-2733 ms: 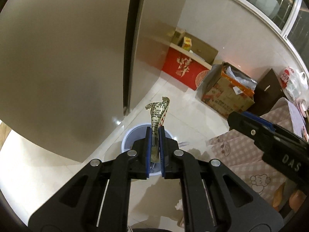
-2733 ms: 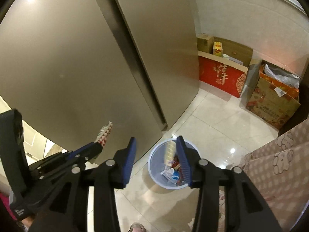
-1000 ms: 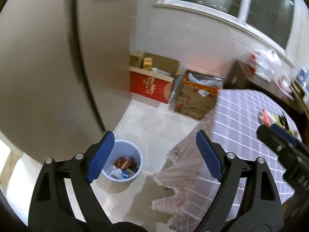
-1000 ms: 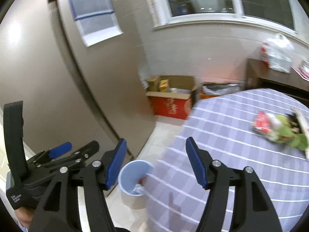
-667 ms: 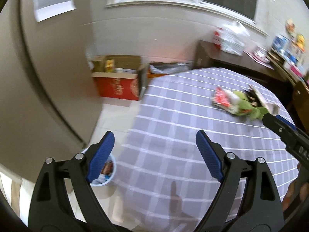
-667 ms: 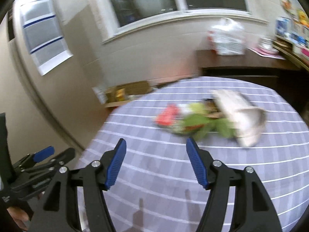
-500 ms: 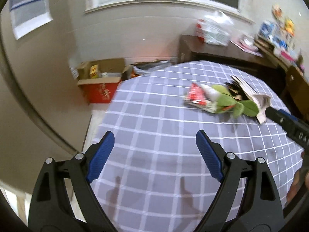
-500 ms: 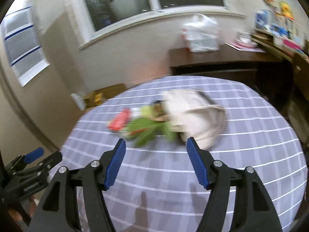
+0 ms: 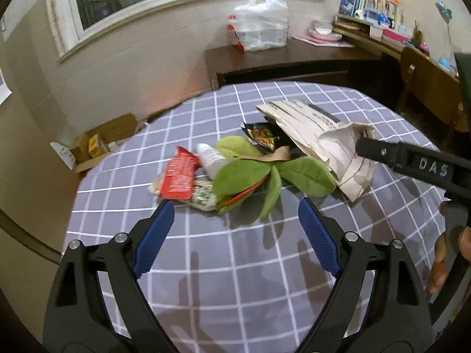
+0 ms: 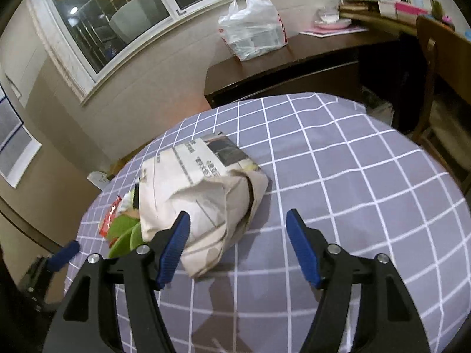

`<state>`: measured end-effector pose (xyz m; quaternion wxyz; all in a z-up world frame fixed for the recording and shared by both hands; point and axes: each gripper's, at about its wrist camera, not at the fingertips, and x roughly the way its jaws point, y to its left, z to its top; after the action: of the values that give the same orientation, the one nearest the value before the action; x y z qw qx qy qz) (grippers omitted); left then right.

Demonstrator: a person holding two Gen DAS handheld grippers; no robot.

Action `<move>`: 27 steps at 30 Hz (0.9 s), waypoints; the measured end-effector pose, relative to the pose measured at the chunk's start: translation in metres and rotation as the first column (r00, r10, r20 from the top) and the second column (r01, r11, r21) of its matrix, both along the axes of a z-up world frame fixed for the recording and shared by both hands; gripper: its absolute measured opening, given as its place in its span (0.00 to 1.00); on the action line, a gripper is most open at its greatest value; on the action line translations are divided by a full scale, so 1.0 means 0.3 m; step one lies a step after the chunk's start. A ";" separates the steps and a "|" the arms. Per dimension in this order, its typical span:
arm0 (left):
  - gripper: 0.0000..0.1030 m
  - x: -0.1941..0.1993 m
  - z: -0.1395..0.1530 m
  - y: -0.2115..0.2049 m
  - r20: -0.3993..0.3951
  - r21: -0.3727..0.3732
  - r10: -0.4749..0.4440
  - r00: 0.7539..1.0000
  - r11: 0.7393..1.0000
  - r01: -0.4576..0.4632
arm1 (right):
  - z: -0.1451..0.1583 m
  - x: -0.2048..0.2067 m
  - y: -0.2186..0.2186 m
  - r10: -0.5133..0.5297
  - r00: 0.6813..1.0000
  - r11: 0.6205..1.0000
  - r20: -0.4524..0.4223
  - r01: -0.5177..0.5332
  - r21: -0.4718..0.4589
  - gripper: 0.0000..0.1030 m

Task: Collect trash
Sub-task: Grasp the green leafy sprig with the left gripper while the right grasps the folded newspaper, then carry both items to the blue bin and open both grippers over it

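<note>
Both black, blue-padded grippers are spread wide and hold nothing: the left gripper [image 9: 232,231] hangs just short of limp green leaves [image 9: 250,176] and a glossy red wrapper [image 9: 179,173], the right gripper [image 10: 237,244] beside crumpled newspaper [image 10: 203,194] on the checked tablecloth [image 10: 338,176]; a plastic bag [image 10: 253,32] sits beyond.

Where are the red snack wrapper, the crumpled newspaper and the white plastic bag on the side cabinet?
red snack wrapper [image 9: 179,176], left wrist view, middle of its red face.
crumpled newspaper [image 10: 200,188], right wrist view, middle of the creased top sheet.
white plastic bag [image 10: 253,32], right wrist view, middle of its bulging front.
</note>
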<state>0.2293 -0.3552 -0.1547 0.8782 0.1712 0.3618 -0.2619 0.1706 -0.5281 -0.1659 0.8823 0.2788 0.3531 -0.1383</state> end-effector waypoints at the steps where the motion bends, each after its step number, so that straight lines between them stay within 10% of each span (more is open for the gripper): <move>1: 0.68 0.003 -0.004 -0.001 -0.006 -0.006 0.001 1.000 1.000 -0.001 | -0.005 0.011 -0.007 0.005 1.000 1.000 0.001 -0.005 0.006 0.65; 3: 0.48 0.025 -0.017 -0.017 -0.046 -0.027 -0.011 0.999 1.000 0.010 | -0.019 0.033 -0.015 0.009 1.000 1.000 -0.008 -0.009 0.008 0.65; 8: 0.06 0.039 -0.049 -0.043 -0.096 -0.042 -0.053 0.994 0.998 0.049 | -0.021 0.054 0.001 0.048 0.998 0.999 -0.028 -0.048 -0.011 0.18; 27: 0.04 -0.192 0.291 0.488 0.037 -0.324 0.110 0.993 0.942 -0.092 | 0.367 -0.123 0.372 0.152 0.973 0.937 0.171 -0.087 -0.338 0.05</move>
<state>0.1717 -0.2088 -0.0674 0.9162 0.0140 0.2984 -0.2672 0.1337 -0.4164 -0.0559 0.9534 0.1181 0.2536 -0.1129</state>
